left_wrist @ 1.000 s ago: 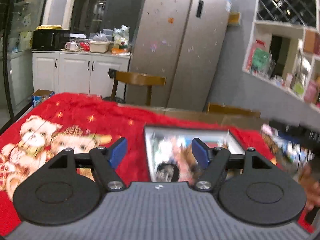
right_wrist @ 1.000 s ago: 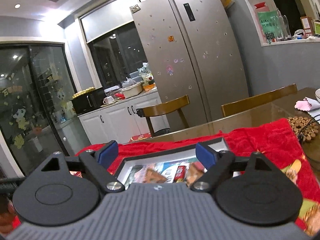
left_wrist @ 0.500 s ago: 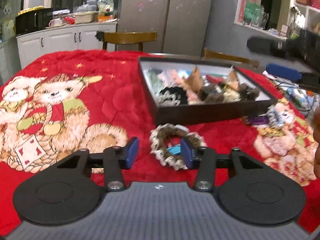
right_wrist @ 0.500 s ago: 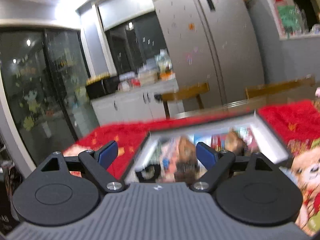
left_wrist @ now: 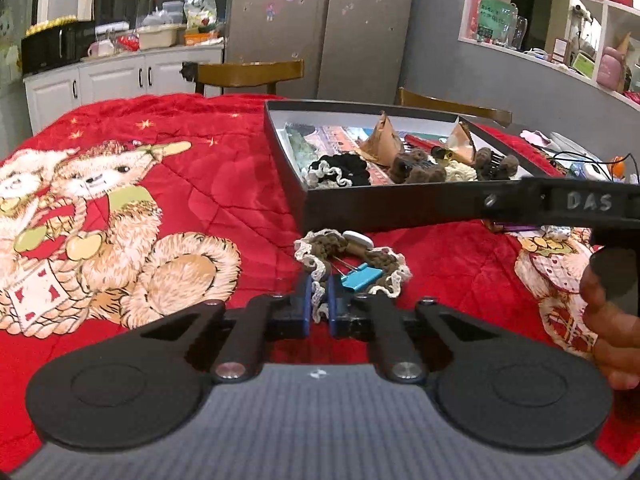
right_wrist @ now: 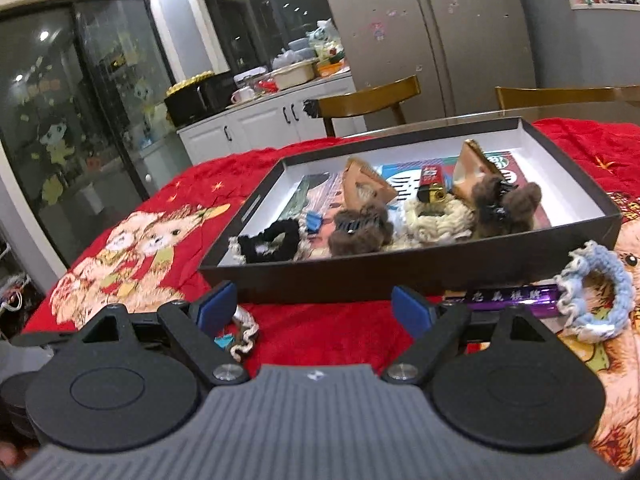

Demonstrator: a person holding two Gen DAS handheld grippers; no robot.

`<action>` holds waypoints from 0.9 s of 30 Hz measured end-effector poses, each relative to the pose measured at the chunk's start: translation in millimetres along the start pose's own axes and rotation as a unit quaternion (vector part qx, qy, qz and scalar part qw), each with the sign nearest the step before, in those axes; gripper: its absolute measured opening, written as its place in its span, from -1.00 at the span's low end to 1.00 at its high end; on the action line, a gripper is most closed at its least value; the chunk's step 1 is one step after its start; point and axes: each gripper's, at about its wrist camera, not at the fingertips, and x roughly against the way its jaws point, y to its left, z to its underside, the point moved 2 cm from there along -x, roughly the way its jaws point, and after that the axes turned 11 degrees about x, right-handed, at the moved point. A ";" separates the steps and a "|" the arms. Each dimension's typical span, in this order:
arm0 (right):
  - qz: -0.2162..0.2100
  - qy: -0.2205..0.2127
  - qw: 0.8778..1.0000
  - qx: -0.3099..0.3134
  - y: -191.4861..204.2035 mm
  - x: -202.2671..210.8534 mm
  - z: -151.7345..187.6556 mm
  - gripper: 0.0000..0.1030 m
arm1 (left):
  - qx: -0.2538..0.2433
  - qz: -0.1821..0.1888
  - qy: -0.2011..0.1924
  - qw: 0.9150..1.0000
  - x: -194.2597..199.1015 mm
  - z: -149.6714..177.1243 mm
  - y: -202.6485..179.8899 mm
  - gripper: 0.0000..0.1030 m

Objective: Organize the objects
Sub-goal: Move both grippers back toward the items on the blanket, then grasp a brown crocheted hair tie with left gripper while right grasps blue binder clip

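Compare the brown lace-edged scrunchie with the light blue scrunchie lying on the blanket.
The brown scrunchie is brown with cream lace; the light blue scrunchie is pale blue and white. The left gripper is shut on the brown one's edge; the blue one lies untouched. Both rest on the red blanket outside the black box.

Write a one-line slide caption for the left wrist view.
Left tongs shut on the lace edge of a brown scrunchie, just in front of the black box.
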 end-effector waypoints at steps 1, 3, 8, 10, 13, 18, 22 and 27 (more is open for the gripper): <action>-0.001 0.000 1.000 0.003 1.4 0.2 0.3 0.76 | -0.002 -0.001 -0.002 1.000 1.9 0.1 -0.3 -0.84; -0.003 -0.001 1.000 0.006 2.3 -0.1 0.4 0.76 | -0.003 -0.004 -0.011 1.000 6.0 -1.1 1.0 -0.85; -0.007 0.006 1.000 0.005 3.8 -3.2 1.4 0.76 | -0.004 -0.023 -0.049 0.999 20.0 -7.3 4.2 -0.86; -0.009 0.006 1.000 0.008 4.1 -3.6 1.2 0.76 | 0.000 -0.021 -0.061 0.998 27.6 -12.1 5.9 -0.86; -0.014 0.002 1.000 0.018 7.5 -3.8 2.0 0.76 | 0.007 -0.020 -0.090 0.996 45.2 -21.1 8.3 -0.86; -0.033 -0.005 0.998 0.044 18.4 -4.0 4.7 0.76 | 0.009 -0.040 -0.142 0.989 73.4 -29.1 8.7 -0.86; -0.051 -0.011 0.996 0.066 28.7 -2.7 5.5 0.76 | 0.006 -0.068 -0.150 0.986 84.1 -22.3 10.2 -0.86; -0.087 0.010 0.995 0.049 44.6 -13.9 4.0 0.76 | -0.005 -0.118 -0.142 0.983 74.4 -7.4 16.8 -0.86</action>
